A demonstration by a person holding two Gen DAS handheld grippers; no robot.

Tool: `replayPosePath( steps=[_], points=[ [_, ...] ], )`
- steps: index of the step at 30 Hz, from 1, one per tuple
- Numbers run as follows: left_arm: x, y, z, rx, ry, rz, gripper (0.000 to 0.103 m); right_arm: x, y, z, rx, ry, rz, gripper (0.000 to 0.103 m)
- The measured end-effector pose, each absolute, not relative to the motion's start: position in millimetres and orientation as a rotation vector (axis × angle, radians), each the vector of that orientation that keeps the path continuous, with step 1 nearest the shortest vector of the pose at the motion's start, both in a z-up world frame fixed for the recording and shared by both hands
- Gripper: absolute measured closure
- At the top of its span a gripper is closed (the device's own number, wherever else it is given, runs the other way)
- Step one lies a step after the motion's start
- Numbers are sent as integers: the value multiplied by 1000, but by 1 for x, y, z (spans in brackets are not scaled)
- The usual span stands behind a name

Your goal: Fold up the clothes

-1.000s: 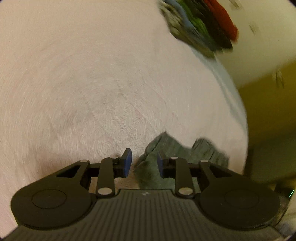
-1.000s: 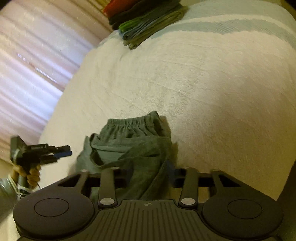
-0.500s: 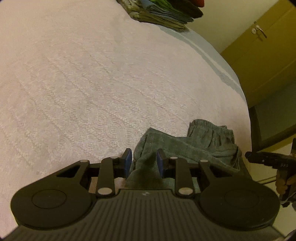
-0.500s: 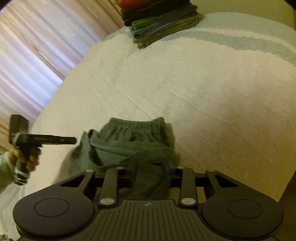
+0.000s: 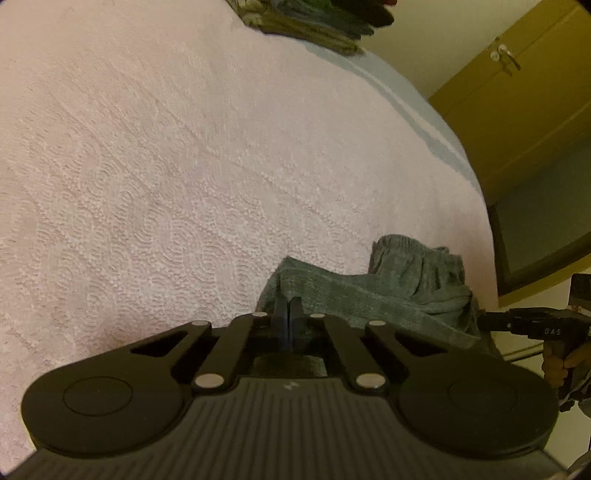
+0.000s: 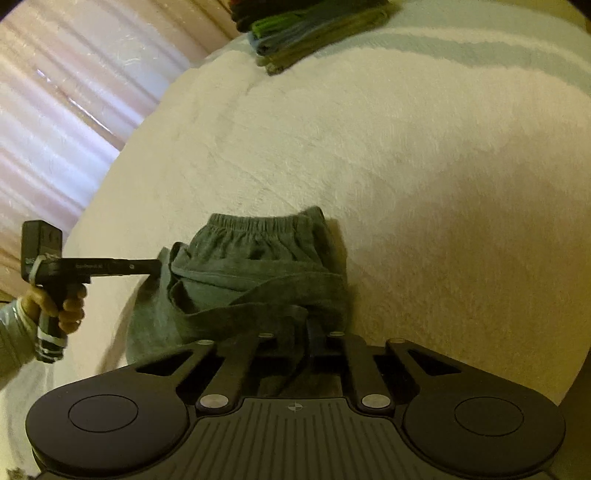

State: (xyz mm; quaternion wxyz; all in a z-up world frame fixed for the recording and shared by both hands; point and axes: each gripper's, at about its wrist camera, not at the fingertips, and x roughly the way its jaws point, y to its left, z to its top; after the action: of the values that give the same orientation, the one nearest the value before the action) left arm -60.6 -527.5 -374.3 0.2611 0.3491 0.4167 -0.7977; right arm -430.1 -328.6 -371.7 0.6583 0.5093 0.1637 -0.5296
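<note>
Both grippers have just clamped down: the left gripper (image 5: 287,320) fingers now pinched fully together on the grey shorts' (image 6: 255,273) near edge, the right gripper (image 6: 303,345) closing on cloth, at the bed's (image 5: 184,166) near side, ready to lift.

Matt grey cloth shorts (image 6: 258,266); textured bedspread (image 5: 184,166)

Both my views are dim, with a warm yellow cast. Daylight glows through the curtain (image 6: 55,122) at upper left of my right view, overexposed in streaks. The green shorts (image 6: 258,266) throw a soft shadow to their right. Fisheye bending curves the bedspread (image 5: 184,166); corners vignette black. The folded stack (image 5: 314,26) at top is blurred.
</note>
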Motion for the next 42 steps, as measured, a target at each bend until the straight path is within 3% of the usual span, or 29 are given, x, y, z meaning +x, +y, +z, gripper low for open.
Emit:
replayPosePath(
  steps=[3,10,19,27,29,31,35,37,40,42],
  points=[
    [-56,-525,-368,914,1116,-2180,103,-427,-326,-365,1097,378,-1206,103],
    [-33,-522,-350,739,1118,-2194,103,-430,-317,-341,987,336,-1257,103],
    [-49,-534,-384,803,1148,-2107,103,-434,-336,-384,1089,389,-1341,103],
    [-39,-536,-391,750,1204,-2075,103,-457,-323,-378,1195,161,-1382,103],
    [-38,-538,-392,752,1216,-2069,103,-467,-315,-375,1260,46,-1377,90],
    [-37,-539,-394,744,1231,-2064,103,-468,-314,-375,1292,-1,-1358,40],
    [-37,-541,-396,733,1252,-2053,102,-463,-319,-377,1314,20,-1318,40],
    [-35,-541,-397,724,1260,-2047,101,-457,-325,-378,1299,75,-1303,53],
    [-32,-540,-395,718,1269,-2051,99,-450,-324,-374,1273,113,-1289,63],
    [-31,-540,-395,721,1273,-2055,98,-446,-323,-376,1293,120,-1275,63]
  ],
)
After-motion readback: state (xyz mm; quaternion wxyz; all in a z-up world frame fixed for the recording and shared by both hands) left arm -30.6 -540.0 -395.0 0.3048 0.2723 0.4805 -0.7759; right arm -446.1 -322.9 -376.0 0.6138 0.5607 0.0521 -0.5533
